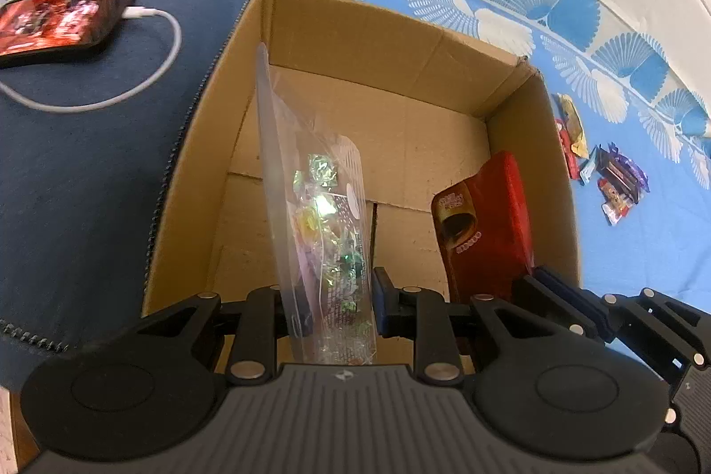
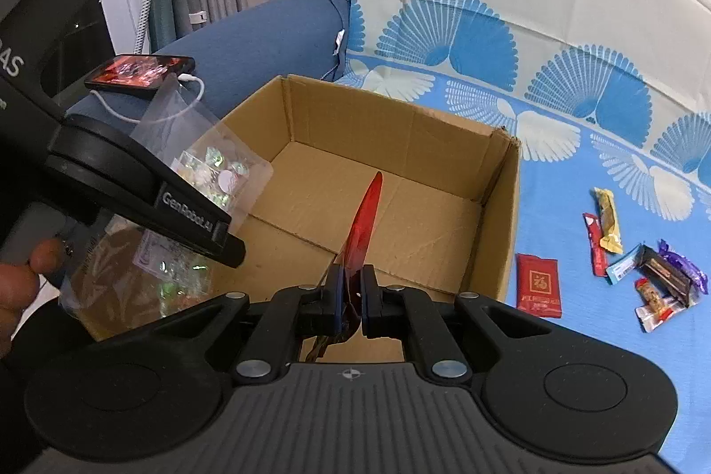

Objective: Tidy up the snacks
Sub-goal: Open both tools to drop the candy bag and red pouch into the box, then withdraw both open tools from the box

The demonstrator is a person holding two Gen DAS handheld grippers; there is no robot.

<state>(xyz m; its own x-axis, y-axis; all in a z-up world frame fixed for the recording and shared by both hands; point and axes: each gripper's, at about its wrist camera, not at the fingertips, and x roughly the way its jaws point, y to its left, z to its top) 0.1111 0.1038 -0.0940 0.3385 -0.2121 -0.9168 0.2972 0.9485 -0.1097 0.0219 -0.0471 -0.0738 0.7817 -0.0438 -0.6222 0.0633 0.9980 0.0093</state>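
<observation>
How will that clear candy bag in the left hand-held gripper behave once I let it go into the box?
The clear candy bag probably flops: its thin film stands only while the left hand-held gripper pinches it. The loose candies sit low, so it likely drops bottom-first, then slumps sideways in the cardboard box.

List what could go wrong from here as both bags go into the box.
1. The clear candy bag juts far past the left gripper and may snag the cardboard box wall.
2. The right gripper pinches the red bag only at its edge; it could slip.
</observation>
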